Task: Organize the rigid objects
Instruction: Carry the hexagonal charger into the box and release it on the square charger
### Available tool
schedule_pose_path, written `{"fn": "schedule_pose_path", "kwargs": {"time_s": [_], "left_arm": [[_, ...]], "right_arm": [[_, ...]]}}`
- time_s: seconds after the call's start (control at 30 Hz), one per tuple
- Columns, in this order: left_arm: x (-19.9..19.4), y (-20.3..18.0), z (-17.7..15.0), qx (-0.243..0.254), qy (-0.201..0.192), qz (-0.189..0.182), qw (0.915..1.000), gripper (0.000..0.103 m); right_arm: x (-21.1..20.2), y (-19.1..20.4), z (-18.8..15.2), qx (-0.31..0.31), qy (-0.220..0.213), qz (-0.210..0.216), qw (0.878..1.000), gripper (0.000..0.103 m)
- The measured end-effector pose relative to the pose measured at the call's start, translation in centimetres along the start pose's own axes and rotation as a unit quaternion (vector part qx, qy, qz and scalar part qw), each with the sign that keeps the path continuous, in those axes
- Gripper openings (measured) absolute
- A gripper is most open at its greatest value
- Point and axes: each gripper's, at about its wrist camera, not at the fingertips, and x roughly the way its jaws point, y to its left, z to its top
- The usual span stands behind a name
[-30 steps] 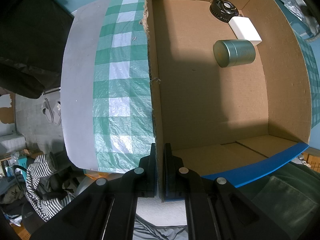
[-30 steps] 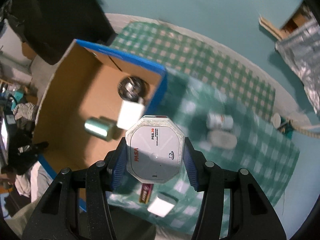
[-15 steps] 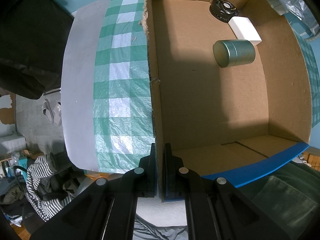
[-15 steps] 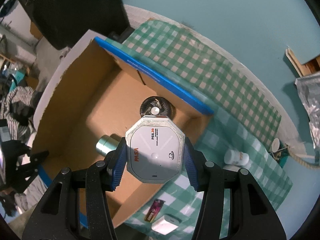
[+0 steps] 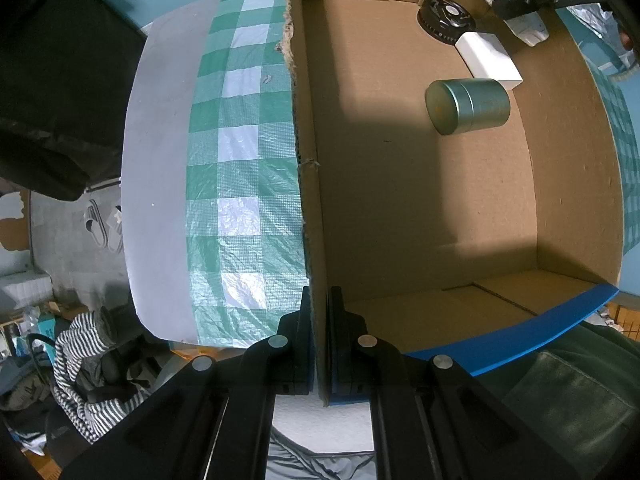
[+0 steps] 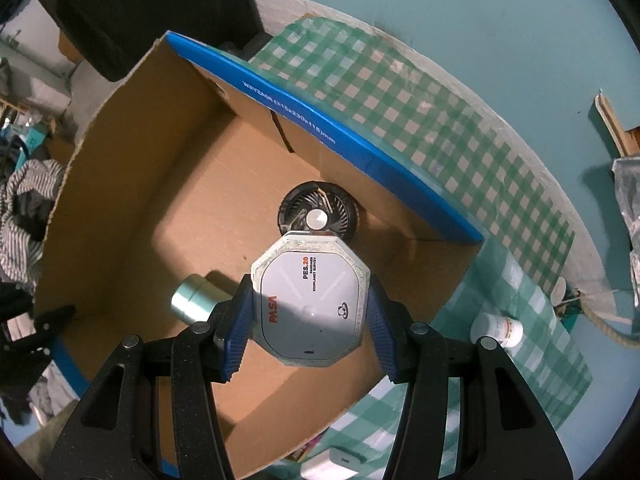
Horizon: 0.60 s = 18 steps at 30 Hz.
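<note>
Open cardboard box (image 6: 132, 208) with blue rims, sitting on the checked surface (image 6: 460, 120). Inside: green tin (image 5: 468, 106) lying on its side, white block (image 5: 488, 60) just beside it, black round disc (image 5: 446, 18) in the far corner. White octagonal puck (image 6: 310, 298) held above the box. White bottle (image 6: 498, 329) lying outside it.

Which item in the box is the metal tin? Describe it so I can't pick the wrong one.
Look inside the open brown cardboard box on the green checked tablecloth. Near its far corner, beside a flat white rectangular block and a black round finned disc, lies the teal-green metal cylinder tin, the only object lying on its side.
</note>
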Motion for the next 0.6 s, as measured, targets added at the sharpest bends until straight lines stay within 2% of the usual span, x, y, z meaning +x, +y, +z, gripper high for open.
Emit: {"fn": "schedule_pose_path", "kwargs": {"time_s": [0.3,0.6], "left_arm": [[0.0,-0.2,-0.1,0.003,0.000,0.002,1.0000,0.005],[-0.2,-0.3,-0.3,0.003,0.000,0.000,1.0000,0.005]], "right_arm": [[-1.5,-0.3,-0.1,0.010,-0.022,-0.011,1.000,0.053],[-4.8,-0.3,-0.7,0.028,-0.047,0.004,0.999,0.058]]}}
